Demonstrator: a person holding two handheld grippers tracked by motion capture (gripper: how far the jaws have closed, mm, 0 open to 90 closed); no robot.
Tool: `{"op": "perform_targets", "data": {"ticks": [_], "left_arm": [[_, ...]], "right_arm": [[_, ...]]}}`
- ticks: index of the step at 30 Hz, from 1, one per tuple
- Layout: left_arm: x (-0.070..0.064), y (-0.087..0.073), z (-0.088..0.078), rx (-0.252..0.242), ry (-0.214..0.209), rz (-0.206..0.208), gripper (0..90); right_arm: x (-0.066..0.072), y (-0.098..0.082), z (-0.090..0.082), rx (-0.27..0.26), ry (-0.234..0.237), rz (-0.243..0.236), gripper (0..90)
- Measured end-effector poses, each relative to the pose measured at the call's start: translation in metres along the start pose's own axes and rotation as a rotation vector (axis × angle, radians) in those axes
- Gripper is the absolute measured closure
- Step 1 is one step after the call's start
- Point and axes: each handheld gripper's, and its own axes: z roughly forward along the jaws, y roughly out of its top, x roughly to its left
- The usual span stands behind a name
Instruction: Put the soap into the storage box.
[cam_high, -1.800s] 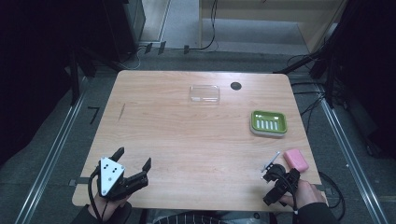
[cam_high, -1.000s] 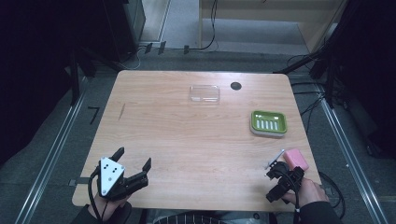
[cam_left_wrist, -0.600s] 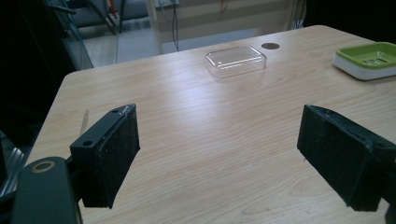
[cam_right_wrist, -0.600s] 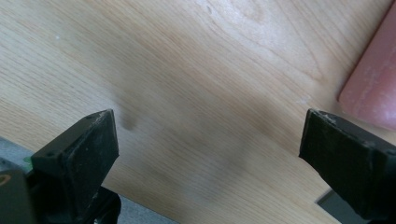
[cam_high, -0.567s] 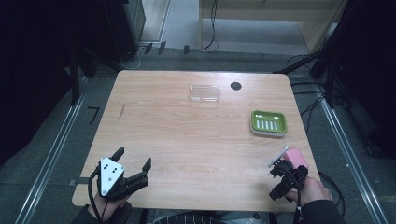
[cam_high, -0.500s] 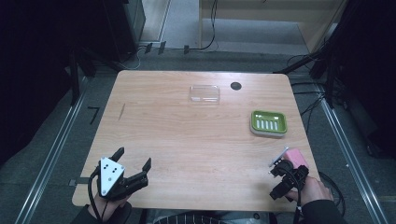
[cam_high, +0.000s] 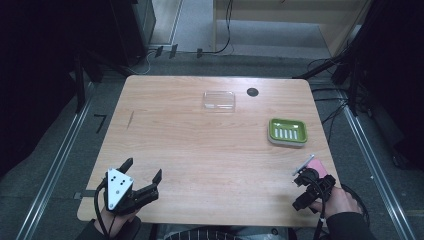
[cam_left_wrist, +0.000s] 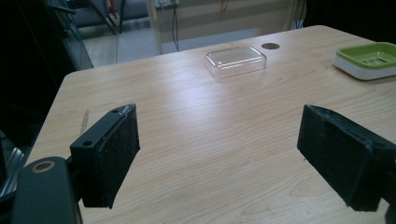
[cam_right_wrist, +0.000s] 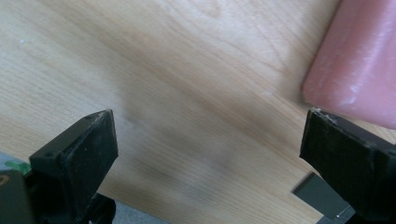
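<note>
A pink bar of soap (cam_high: 318, 165) lies near the table's front right corner. My right gripper (cam_high: 304, 190) hovers right beside it, tilted down at the table. In the right gripper view the jaws stand open (cam_right_wrist: 205, 140) over bare wood, with the soap (cam_right_wrist: 364, 60) off the right jaw's tip and nothing between the jaws. A green soap dish (cam_high: 287, 131) sits farther back on the right. My left gripper (cam_high: 143, 170) rests open and empty at the front left; its own view has the jaws wide apart (cam_left_wrist: 219, 154).
A clear plastic lid (cam_high: 219, 100) lies at the back middle of the table, next to a dark round hole (cam_high: 252, 92). The left gripper view shows the lid (cam_left_wrist: 236, 60) and the green dish (cam_left_wrist: 369, 58) far ahead. The table's front edge runs close under both hands.
My right gripper has shifted a little to the right and closer to the pink soap, now partly covering it. The left gripper has not moved.
</note>
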Motion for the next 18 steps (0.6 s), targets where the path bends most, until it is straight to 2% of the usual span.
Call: {"op": "perform_targets", "data": {"ticks": [6,18], "left_arm": [[0.0,0.0,0.0,0.001,0.001,0.0,13.4],[-0.001,0.0,0.0,0.001,0.001,0.002,13.4]], "right_arm": [[-0.01,-0.001,0.0,-0.004,0.01,0.03,4.1],[-0.038,-0.008,0.001,-0.001,-0.01,0.105,3.8]]}}
